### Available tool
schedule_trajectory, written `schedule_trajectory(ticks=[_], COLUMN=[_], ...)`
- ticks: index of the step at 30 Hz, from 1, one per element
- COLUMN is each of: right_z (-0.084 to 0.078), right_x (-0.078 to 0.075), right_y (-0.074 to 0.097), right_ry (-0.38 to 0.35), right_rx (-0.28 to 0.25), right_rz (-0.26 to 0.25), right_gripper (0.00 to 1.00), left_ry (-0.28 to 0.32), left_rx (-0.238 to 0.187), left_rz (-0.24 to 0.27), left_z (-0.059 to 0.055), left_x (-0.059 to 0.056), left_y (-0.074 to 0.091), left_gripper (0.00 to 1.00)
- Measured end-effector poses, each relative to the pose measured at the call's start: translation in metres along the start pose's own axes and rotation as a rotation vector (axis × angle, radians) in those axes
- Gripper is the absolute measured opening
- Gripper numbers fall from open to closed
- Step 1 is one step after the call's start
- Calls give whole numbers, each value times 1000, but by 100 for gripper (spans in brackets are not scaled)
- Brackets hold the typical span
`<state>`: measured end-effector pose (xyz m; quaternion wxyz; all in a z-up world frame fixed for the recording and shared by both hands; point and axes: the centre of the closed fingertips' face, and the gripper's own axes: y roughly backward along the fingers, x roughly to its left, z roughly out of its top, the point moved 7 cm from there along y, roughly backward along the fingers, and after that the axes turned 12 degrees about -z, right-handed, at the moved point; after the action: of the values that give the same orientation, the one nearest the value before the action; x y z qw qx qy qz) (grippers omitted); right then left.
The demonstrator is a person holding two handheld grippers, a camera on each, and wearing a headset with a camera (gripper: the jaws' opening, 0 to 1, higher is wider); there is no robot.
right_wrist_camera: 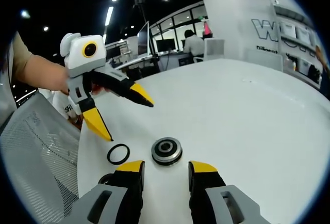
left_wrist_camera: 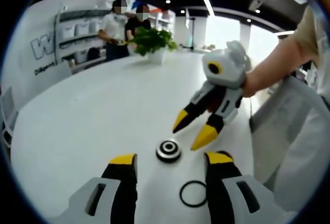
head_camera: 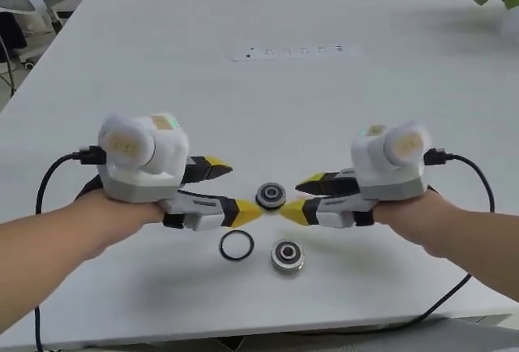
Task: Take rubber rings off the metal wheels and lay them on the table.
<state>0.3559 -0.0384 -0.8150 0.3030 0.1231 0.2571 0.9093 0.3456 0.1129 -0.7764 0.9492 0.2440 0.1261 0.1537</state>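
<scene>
Table point(head_camera: 243, 100): wide white matte tabletop. All the pieces lie near its front edge.
Left gripper point(head_camera: 243, 190): grey-and-white body with black, yellow-tipped jaws, held in the person's left hand point(head_camera: 122, 210). The forearm enters from the lower left. It points right, with its jaws spread wide and nothing between them.
Right gripper point(head_camera: 290, 196): same build, held in the right hand point(head_camera: 413, 214) and pointing left toward the other gripper. Its jaws are parted and hold nothing.
Banded wheel point(head_camera: 270, 195): small round metal wheel with a dark rubber band round its rim. It lies flat between the two sets of jaw tips, and in both gripper views it sits just ahead of the tips, untouched.
Bare wheel point(head_camera: 287, 255): silver metal wheel with a dark centre, lying flat nearer the person and apart from both grippers.
Loose ring point(head_camera: 236, 245): thin black rubber ring lying flat on the tabletop, just left of the bare wheel.
</scene>
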Motion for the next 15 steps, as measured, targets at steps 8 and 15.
schedule_trajectory(ticks=[8,15], right_z=[-2,-2], right_x=[0,0], right_y=[-5,-8], right_ry=[18,22], right_rx=[-2,-10], right_rz=[9,7], right_gripper=[31,31], left_ry=[5,18], left_rx=[5,12], left_rz=[-9,-15], left_z=[0,-1], left_x=[3,5], left_y=[-13,-22], left_gripper=[48,43])
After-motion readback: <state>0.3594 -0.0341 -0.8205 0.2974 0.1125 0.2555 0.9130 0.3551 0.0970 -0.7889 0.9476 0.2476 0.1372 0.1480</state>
